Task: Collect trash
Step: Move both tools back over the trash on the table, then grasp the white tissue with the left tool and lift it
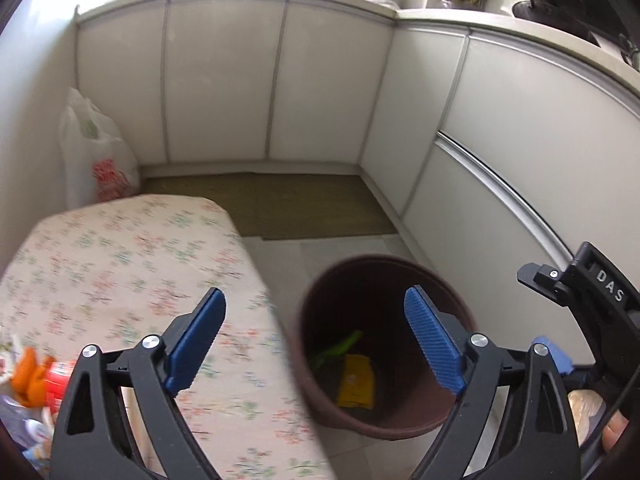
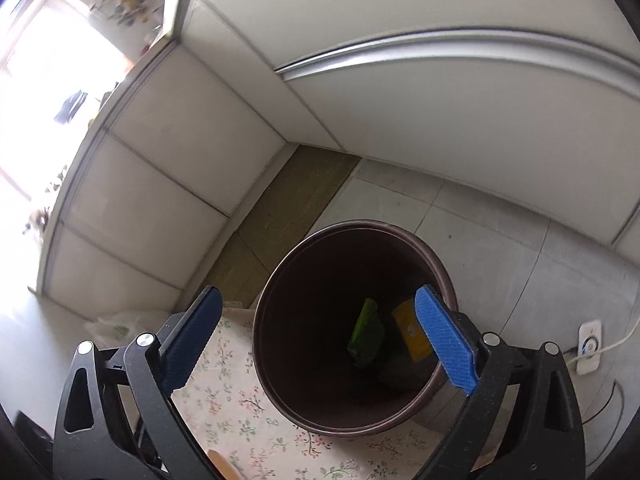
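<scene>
While both the left gripper [image 1: 316,338] and right gripper [image 2: 318,338] hang with jaws spread wide and empty, one round dark brown plastic bin [image 2: 440,276] stands on the floor beside the floral-clothed surface [image 1: 120,264], holding two pieces: one green wrapper [image 2: 366,330] and one yellow packet [image 2: 406,326].

**Both grippers spread wide, holding nothing**

The left gripper [image 1: 316,340] points forward and down, its jaws set far apart, with nothing between the ribbed blue pads [image 1: 434,344]. Its black linkage arms fan outward from the lower corners of its own view. At the right edge of that view, part of the right gripper's black body [image 1: 592,284] sits close alongside, and a bit of the person's hand [image 1: 600,420] shows beneath it. The right gripper [image 2: 320,336] tilts steeply downward, jaws likewise wide apart and bare, blue pads [image 2: 446,344] facing each other across the gap.
</scene>
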`<action>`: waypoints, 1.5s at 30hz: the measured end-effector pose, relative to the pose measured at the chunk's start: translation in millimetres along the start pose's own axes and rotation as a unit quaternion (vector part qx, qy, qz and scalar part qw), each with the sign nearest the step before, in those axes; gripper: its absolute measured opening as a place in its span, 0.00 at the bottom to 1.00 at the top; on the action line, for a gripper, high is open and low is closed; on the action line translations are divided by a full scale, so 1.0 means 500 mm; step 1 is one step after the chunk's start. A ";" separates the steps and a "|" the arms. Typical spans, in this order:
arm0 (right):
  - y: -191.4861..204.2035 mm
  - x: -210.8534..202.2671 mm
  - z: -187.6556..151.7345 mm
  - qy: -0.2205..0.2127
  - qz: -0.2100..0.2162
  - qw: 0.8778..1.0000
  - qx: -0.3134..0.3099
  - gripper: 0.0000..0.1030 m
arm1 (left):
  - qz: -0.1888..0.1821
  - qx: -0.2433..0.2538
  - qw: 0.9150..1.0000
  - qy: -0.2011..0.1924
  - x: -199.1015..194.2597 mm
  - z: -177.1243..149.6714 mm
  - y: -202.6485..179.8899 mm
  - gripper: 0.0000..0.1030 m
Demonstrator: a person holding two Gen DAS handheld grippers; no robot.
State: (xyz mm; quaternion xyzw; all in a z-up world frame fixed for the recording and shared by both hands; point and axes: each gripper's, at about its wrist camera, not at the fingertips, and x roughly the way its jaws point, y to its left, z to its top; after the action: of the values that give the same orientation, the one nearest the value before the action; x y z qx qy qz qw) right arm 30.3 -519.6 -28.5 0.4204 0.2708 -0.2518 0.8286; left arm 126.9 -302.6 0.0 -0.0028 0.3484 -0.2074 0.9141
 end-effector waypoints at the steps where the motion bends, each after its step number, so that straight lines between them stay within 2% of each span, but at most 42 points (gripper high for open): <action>1: 0.018 0.001 -0.008 -0.001 -0.001 1.000 -0.018 0.91 | 0.007 -0.002 1.000 -0.003 -0.007 0.000 0.011 0.87; 8: 0.145 0.005 -0.100 -0.004 0.003 0.990 -0.139 0.93 | 0.057 -0.037 0.998 -0.018 -0.056 0.008 0.124 0.88; 14: 0.224 0.023 -0.184 0.022 0.023 0.981 -0.193 0.93 | 0.104 -0.072 0.992 -0.013 -0.095 -0.005 0.247 0.90; 17: 0.271 0.019 -0.233 0.028 0.036 0.971 -0.235 0.93 | 0.123 -0.087 0.989 -0.010 -0.111 -0.016 0.303 0.90; 23: 0.368 0.000 -0.325 0.030 0.067 0.944 -0.323 0.93 | 0.152 -0.123 0.981 0.002 -0.136 -0.043 0.428 0.90; 28: 0.424 0.005 -0.394 0.041 0.086 0.925 -0.368 0.93 | 0.192 -0.140 0.971 0.016 -0.156 -0.059 0.543 0.90; 32: 0.455 0.016 -0.447 0.063 0.097 0.908 -0.402 0.93 | 0.227 -0.156 0.960 0.053 -0.152 -0.066 0.657 0.90; 37: 0.484 0.007 -0.509 0.071 0.114 0.886 -0.444 0.93 | 0.224 -0.212 0.945 0.109 -0.136 -0.066 0.801 0.90; 40: 0.495 0.006 -0.536 0.078 0.119 0.876 -0.461 0.93 | 0.235 -0.208 0.941 0.129 -0.119 -0.069 0.853 0.90; 45: 0.508 0.014 -0.576 0.093 0.117 0.861 -0.485 0.93 | 0.230 -0.183 0.938 0.182 -0.067 -0.085 0.924 0.89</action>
State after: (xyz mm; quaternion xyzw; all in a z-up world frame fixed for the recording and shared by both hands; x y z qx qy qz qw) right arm 130.8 -149.3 -34.7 0.0154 0.3832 0.0508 0.9221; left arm 251.7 138.0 -79.9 -0.0513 0.5321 0.0792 0.8414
